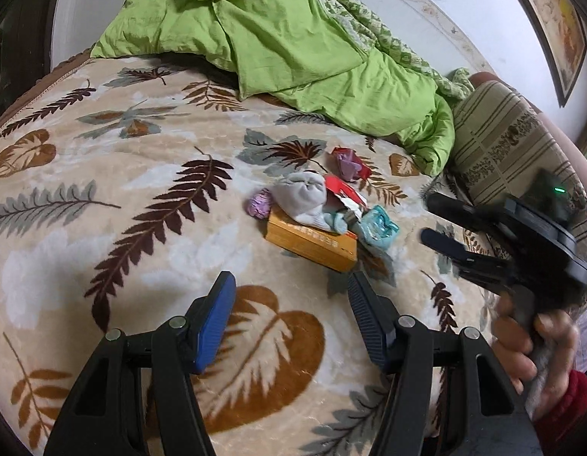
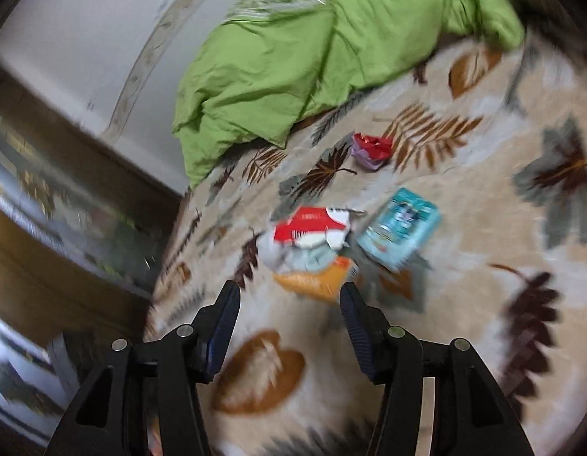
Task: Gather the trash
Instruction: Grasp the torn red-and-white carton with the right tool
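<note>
Trash (image 1: 316,220) lies heaped on the bed (image 1: 103,197), just ahead of the left hand-held gripper (image 1: 289,296), whose jaws stand spread and empty. Approach the orange box (image 1: 312,243) squarely. The right hand-held gripper (image 2: 289,304), likewise spread and empty, takes the teal packet (image 2: 401,228) ahead to its right.

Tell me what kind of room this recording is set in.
Most likely a bedroom: the litter lies on a bed covered with a leaf-patterned blanket, a rumpled green quilt is heaped at its far side, and a striped pillow sits beside it.
</note>
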A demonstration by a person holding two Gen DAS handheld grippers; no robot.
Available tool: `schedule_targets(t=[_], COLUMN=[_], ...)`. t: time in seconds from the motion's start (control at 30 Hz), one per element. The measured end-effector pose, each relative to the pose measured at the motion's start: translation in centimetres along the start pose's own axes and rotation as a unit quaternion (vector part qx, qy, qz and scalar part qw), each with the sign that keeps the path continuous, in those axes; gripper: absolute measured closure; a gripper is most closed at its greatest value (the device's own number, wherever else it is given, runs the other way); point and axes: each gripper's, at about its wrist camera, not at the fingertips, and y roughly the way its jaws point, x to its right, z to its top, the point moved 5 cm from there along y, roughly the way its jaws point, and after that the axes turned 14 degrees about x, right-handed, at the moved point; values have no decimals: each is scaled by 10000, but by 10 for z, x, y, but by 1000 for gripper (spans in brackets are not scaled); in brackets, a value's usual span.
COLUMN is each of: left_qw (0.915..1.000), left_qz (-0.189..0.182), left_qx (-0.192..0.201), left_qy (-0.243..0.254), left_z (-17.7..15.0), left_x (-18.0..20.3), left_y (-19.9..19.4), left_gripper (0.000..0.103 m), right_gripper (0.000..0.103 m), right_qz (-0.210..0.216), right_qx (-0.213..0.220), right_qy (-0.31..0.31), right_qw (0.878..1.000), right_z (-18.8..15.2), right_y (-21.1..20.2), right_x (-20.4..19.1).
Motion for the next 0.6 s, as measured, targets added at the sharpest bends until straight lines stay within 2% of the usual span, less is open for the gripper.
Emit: schedule_targets(t=[0.2, 0.53, 0.6], left_qw=[10000, 9999, 9998], left_qz=[-3, -14, -18], left_qx=[-6, -5, -17], left_qy=[20, 130, 181], left_z=[8, 26, 29], left_x=[-9, -10, -8], left_y=[13, 39, 44], left_gripper=[43, 43, 43], right_gripper=[45, 45, 57], right_qz=[-51, -72, 6], right_qx=[-74, 43, 111], right_qy=[1036, 1961, 1925], right_qw=[9946, 9806, 9812], right_z=[3, 15, 19], right_y=[54, 104, 106], right_x=[34, 59, 55])
